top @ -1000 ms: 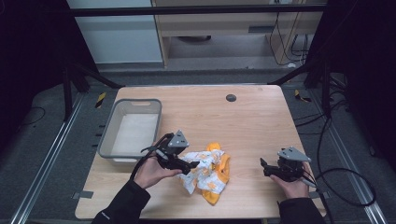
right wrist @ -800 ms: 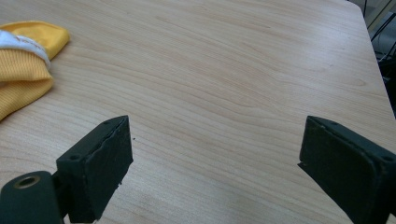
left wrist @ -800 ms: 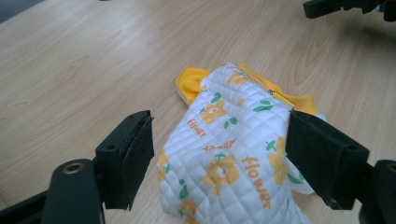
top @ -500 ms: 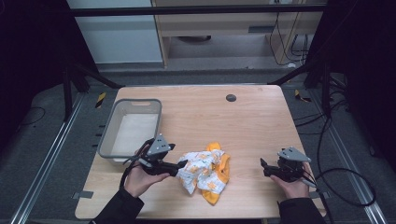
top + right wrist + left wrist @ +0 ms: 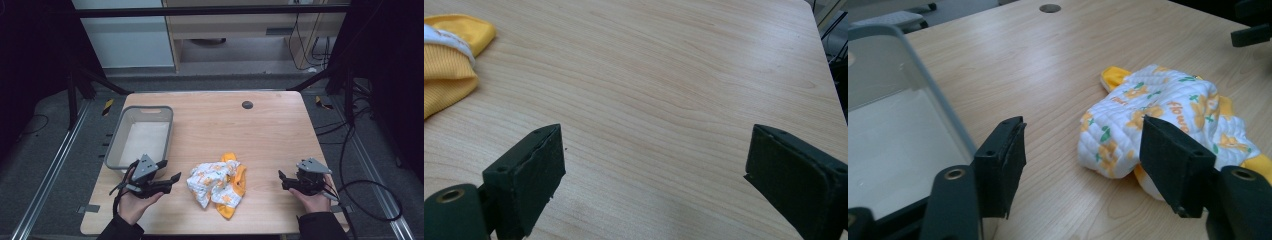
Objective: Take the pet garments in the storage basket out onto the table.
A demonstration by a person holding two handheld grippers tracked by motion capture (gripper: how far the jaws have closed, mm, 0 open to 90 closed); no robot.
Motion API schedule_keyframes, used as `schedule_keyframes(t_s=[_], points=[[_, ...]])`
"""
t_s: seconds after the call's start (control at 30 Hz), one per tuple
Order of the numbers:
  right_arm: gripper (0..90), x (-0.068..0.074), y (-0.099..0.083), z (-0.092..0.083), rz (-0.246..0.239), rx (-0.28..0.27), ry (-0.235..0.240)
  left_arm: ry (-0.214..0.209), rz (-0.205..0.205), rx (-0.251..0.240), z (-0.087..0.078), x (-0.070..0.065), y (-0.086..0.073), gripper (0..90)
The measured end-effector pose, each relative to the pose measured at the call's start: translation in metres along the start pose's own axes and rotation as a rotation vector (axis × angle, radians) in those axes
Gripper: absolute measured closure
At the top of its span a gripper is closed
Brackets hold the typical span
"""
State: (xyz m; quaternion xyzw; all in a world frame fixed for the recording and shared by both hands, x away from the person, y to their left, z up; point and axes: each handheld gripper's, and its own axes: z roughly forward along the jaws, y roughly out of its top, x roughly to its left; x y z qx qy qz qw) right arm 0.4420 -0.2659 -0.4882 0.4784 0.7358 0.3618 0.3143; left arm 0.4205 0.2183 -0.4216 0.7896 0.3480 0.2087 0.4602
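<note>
The left gripper, lower left of the high view, has its fingers apart with nothing between them; they have just been closing. The right gripper, lower right, holds its fingers wide over bare worktop. One crumpled white-and-yellow cloth lies between the two grippers; its print seems to read "flower". One grey bin sits left of centre.

soft even overhead light on the table, dark surroundings, slightly blurry frames.
</note>
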Motion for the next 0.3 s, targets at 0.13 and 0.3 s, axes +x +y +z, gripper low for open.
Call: schedule_keyframes(t_s=[0.13,0.3], points=[[8.7,0.0,0.0,0.0,-0.003,0.001,-0.001,0.026,-0.036,-0.017,-0.012,0.009,-0.015,36.4],[8.7,0.001,0.0,-0.001,-0.002,0.003,-0.004,0.049,-0.068,-0.018,-0.022,0.017,-0.031,36.2]])
